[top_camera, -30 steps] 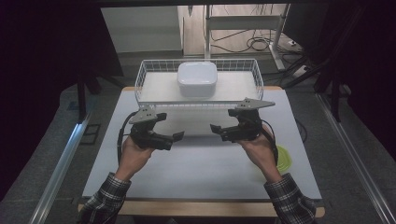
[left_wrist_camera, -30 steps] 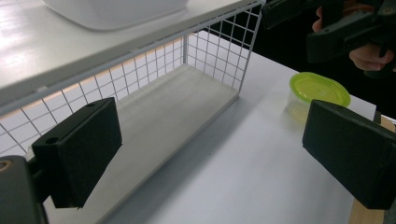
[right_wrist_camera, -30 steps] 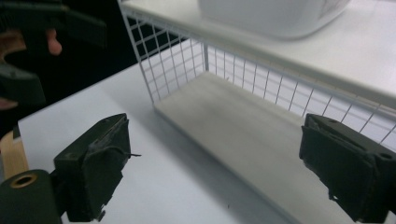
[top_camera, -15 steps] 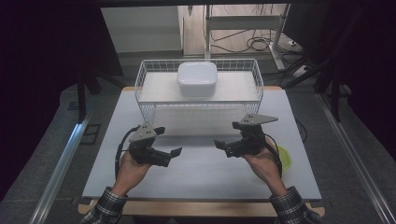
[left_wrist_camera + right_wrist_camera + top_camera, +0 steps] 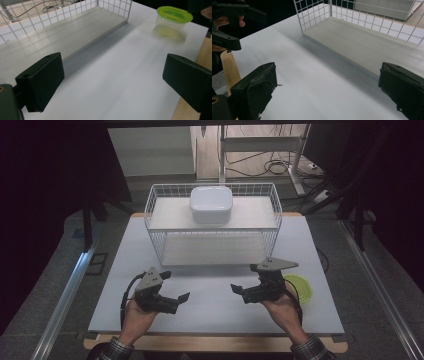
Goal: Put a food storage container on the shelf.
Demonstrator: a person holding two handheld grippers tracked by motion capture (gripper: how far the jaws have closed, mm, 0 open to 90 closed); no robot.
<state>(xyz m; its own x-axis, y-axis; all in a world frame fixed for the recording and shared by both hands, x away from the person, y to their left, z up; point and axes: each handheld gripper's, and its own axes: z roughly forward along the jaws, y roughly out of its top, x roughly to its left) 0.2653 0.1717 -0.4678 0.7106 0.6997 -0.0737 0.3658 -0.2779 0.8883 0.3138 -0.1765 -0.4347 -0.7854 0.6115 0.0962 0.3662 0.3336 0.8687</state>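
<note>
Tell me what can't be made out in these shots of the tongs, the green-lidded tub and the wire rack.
- Green-lidded tub: in the high view the right tongs and hand cover its near side; in the left gripper view motion blur smears its base, so any contents are unclear.
- White box on the wire rack: closed, inside hidden.
- Left tongs: open, tips too small for detail.

Left gripper (image 5: 181, 297), right gripper (image 5: 236, 290): black jaws, each topped by a grey plate. Bench (image 5: 210, 295): white top, light wood edge. Wire basket (image 5: 155, 210): white grid. Lidded box (image 5: 210, 204): plain white. Container (image 5: 172, 21): clear, lime-green lid. Sleeves (image 5: 116, 349): dark plaid.
</note>
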